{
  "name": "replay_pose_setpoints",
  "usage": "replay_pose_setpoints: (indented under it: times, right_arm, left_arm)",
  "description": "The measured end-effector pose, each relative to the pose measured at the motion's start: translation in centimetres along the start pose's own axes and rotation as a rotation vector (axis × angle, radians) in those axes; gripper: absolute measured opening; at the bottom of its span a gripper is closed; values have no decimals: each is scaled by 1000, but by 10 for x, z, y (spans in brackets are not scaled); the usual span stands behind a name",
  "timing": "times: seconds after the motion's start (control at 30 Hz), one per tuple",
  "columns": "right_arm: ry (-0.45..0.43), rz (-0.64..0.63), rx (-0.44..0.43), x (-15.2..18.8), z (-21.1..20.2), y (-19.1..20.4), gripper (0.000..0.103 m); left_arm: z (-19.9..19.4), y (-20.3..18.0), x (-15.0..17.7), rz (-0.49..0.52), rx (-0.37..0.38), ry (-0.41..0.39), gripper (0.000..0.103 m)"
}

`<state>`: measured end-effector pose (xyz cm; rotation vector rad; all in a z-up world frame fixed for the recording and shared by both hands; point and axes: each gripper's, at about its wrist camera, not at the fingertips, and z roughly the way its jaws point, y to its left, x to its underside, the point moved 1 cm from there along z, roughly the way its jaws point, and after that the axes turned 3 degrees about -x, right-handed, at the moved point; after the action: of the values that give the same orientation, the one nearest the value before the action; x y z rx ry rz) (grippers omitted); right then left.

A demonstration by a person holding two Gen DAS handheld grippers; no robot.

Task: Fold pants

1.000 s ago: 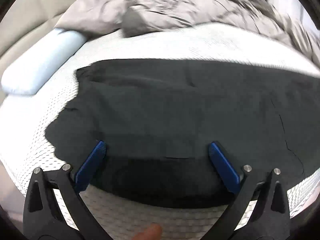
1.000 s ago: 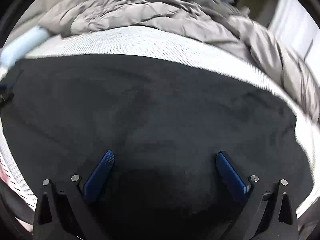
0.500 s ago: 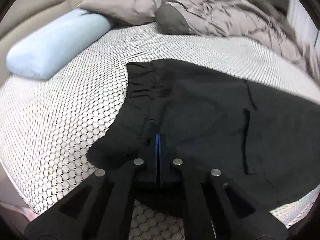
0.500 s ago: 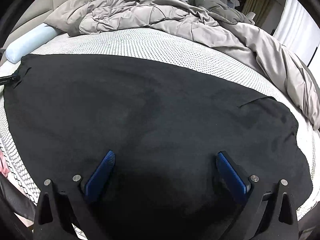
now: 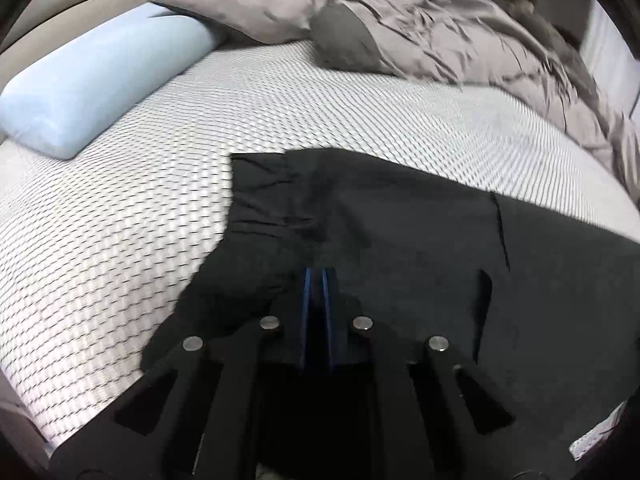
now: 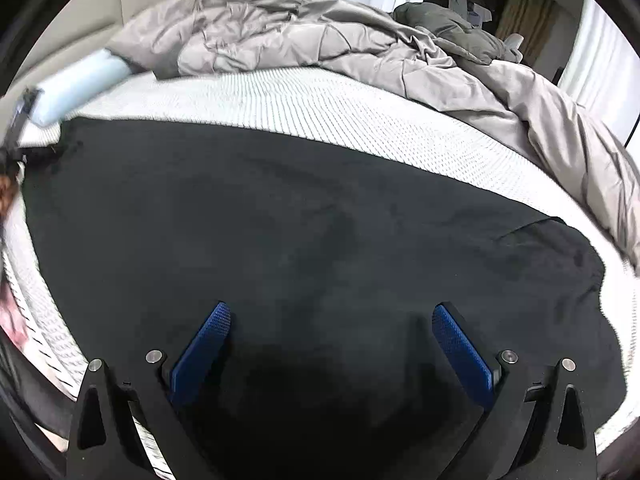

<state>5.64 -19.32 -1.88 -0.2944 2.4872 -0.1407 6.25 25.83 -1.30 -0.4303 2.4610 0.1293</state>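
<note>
A grey duvet point(image 5: 420, 20) lies bunched along the top of the left wrist frame, and a pale blue pillow point(image 5: 100, 84) sits at upper left on the white mesh mattress point(image 5: 160, 216). In the right wrist view the same duvet point(image 6: 320, 44) fills the top and runs down the right edge, the pillow point(image 6: 76, 84) shows blurred at upper left, and the mattress point(image 6: 360, 120) forms a pale band between duvet and cloth. Nothing lies on the cloth itself.

The black pants point(image 5: 400, 240) spread from the middle of the left wrist frame to the lower right, the gathered waistband at centre. The left gripper point(image 5: 318, 280), at bottom centre, has its blue pads pressed together on a fold of the cloth near the waistband. In the right wrist view the pants point(image 6: 300, 220) cover most of the frame, and the right gripper point(image 6: 332, 320) at the bottom holds its fingers wide apart above the cloth, gripping nothing.

A second ago the left gripper's fingers stood wide open over the pants edge; since then they have closed on the cloth, and the waistband has shifted toward the frame's centre. The right gripper's view is almost unchanged.
</note>
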Motion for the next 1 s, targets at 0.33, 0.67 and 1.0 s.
replay_pose_setpoints:
  times: [0.33,0.67,1.0]
  right_arm:
    - [5,74,-36,3,1,-16,102]
    - [3,108,-83,10,0,-23,102]
    - [-31,96,-166,12,-15,-9,102]
  left_arm:
    - [6,-43,-37,39,56,10,40]
    - [-5,-25,-49,-80,8,-15,32]
    - [-93,-216,44,207,274,-61,82]
